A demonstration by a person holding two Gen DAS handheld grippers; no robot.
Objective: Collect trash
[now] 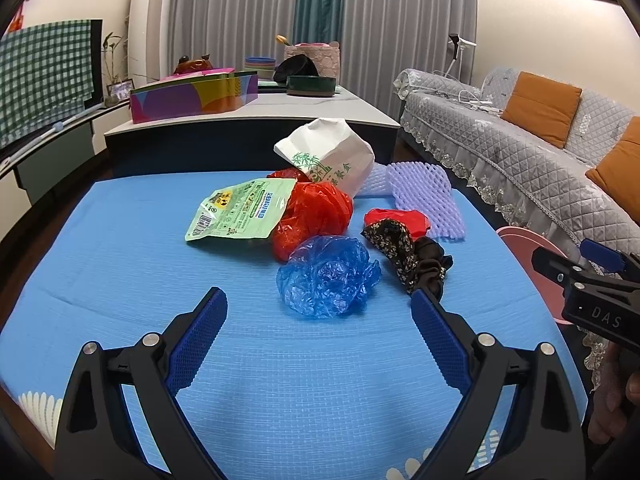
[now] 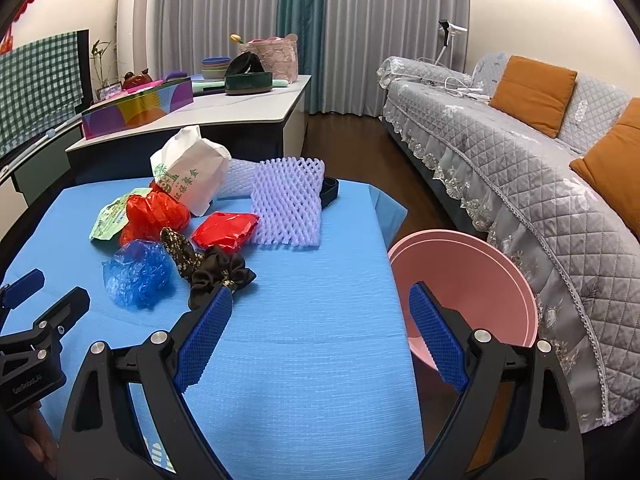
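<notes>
Stock on the blue mat (image 1: pixel 120 260), positions given from the crumpled blue plastic bag (image 1: pixel 326 280):

1. Blue plastic bag: lying loose on the mat, nearest piece to my left gripper (image 1: pixel 316 308), whose jaws are spread wide with nothing between them.
2. Red plastic bag (image 1: pixel 316 216): just behind the blue bag, touching it.
3. Green printed snack pouch (image 1: pixel 240 210): behind and left of the blue bag, its edge under the red bag.
4. White paper bag with green print (image 1: pixel 332 156): farther behind, tipped over the red bag.
5. Floral and black fabric scrunchies (image 1: pixel 416 256): just right of the blue bag.
6. Smaller red wrapper (image 1: pixel 400 218): behind the scrunchies.
7. Lilac foam fruit net (image 1: pixel 428 200): behind and right, beside the paper bag.
8. Pink basin (image 2: pixel 472 280): off the mat's right edge, well apart from the blue bag, beside the quilted grey sofa (image 2: pixel 540 184).

My right gripper (image 2: pixel 320 312): jaws likewise spread, empty, over bare mat right of the scrunchies.
</notes>
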